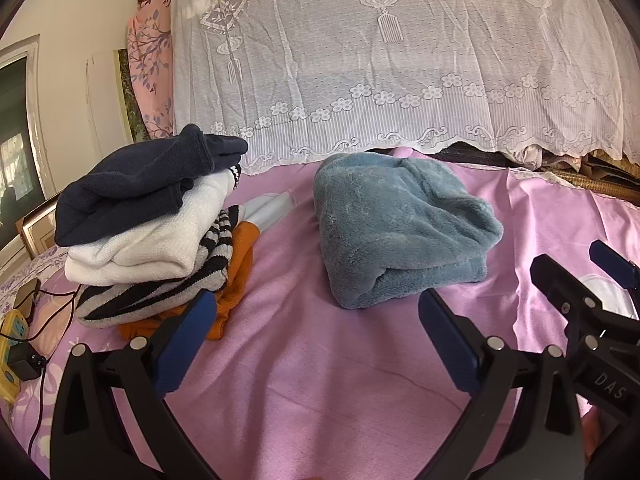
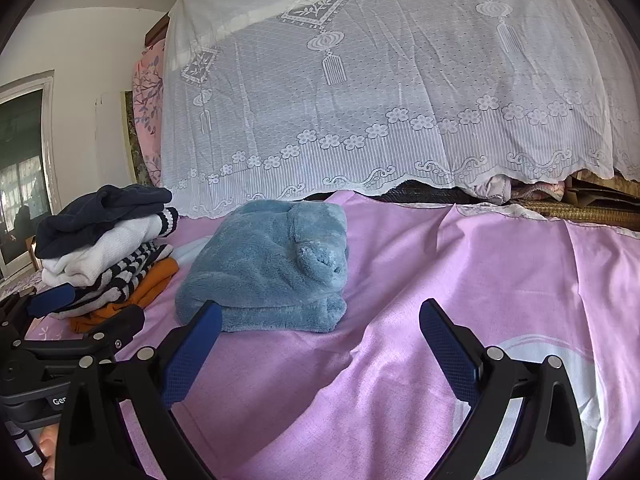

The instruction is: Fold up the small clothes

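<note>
A folded fluffy blue garment (image 1: pixel 400 228) lies on the pink bedsheet (image 1: pixel 320 380); it also shows in the right wrist view (image 2: pixel 268 272). To its left stands a stack of folded clothes (image 1: pixel 152 232): navy on top, then white, striped and orange; the stack shows in the right wrist view too (image 2: pixel 108 248). My left gripper (image 1: pixel 316 320) is open and empty, just in front of the blue garment. My right gripper (image 2: pixel 320 328) is open and empty, in front of and right of the garment.
A white lace curtain (image 1: pixel 400 60) hangs behind the bed. A yellow power strip (image 1: pixel 12 332) with a black adapter and cables lies at the left edge. A pink floral cloth (image 1: pixel 150 64) and a window (image 1: pixel 16 128) are at the far left.
</note>
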`<state>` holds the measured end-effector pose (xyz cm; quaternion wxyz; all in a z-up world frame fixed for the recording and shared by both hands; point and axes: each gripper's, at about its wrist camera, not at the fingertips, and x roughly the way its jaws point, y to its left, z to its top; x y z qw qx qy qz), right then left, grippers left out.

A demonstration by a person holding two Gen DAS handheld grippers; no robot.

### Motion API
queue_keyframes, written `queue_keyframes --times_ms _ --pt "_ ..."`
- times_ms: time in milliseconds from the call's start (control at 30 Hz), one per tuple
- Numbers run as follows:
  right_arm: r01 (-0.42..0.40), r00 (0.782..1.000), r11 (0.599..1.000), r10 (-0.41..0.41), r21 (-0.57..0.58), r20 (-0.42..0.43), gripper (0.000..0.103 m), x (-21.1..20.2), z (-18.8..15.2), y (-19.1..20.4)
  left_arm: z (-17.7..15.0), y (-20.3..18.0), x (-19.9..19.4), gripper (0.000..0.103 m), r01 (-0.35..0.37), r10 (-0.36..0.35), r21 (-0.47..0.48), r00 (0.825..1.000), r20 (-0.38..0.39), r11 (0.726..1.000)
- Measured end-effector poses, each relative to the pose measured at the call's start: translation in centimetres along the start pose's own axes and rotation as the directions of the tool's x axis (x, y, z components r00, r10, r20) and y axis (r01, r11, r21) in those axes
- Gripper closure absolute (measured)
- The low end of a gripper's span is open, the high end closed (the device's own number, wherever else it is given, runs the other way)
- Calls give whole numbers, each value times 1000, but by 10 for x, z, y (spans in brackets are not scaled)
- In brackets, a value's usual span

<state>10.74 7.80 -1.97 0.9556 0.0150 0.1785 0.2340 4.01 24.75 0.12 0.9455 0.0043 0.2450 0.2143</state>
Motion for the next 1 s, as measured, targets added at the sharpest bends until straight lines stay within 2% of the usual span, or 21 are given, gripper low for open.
queue_keyframes --times_ms 333,533,733,1000 --pt "6 1000 1000 -6 21 -4 3 2 -1 0 -1 -2 2 4 11 -11 5 1000 -1 1000" --pt "9 1000 999 -9 31 -1 3 1 -1 -2 0 1 -1 4 29 -29 -14 999 26 999" --pt "13 1000 999 -13 37 1 3 1 0 -2 0 6 8 4 25 -26 -38 999 -28 999" --pt "14 1000 999 -14 38 0 3 2 0 -1 0 4 8 4 14 -15 -24 999 -29 1000"
